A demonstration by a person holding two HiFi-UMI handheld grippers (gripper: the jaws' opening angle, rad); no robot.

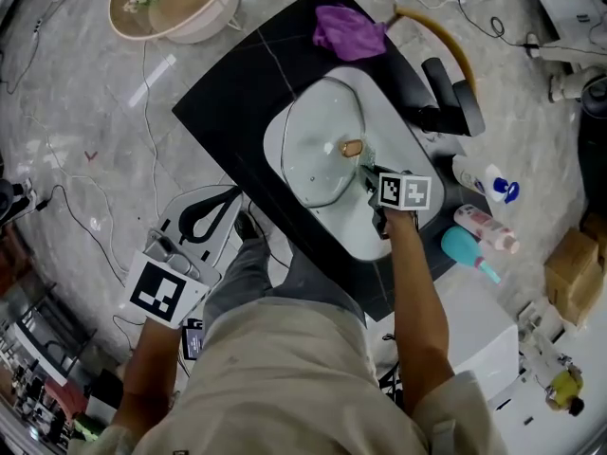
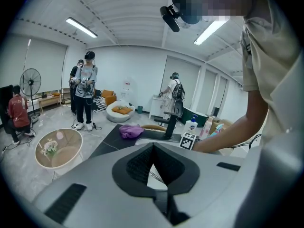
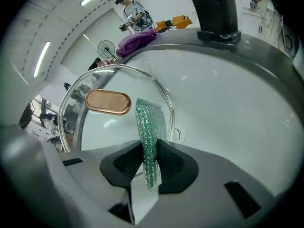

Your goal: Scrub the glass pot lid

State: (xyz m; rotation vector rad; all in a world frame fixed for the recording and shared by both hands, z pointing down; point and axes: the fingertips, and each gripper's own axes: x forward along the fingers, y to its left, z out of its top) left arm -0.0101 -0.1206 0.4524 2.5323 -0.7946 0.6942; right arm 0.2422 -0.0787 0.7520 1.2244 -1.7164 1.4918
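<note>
The glass pot lid [image 1: 318, 154] lies in the white sink [image 1: 398, 131], its copper-coloured knob [image 1: 352, 147] facing up. My right gripper [image 1: 372, 180] hovers over the lid's right edge, shut on a green scrubbing pad [image 1: 366, 166]. In the right gripper view the pad [image 3: 149, 127] sticks out from between the jaws [image 3: 151, 158] and touches the lid [image 3: 95, 127] beside the knob [image 3: 108, 102]. My left gripper [image 1: 228, 200] is held low at the left, away from the sink, over the floor. Its jaws [image 2: 152, 167] are shut with nothing in them.
A black faucet [image 1: 446, 93] stands at the sink's far side, and a purple cloth [image 1: 346, 31] lies on the black counter [image 1: 237, 102]. Bottles [image 1: 484, 178] and a teal brush [image 1: 465, 251] sit to the right. A round basket [image 1: 171, 3] and cables lie on the floor. People [image 2: 85, 89] stand farther back.
</note>
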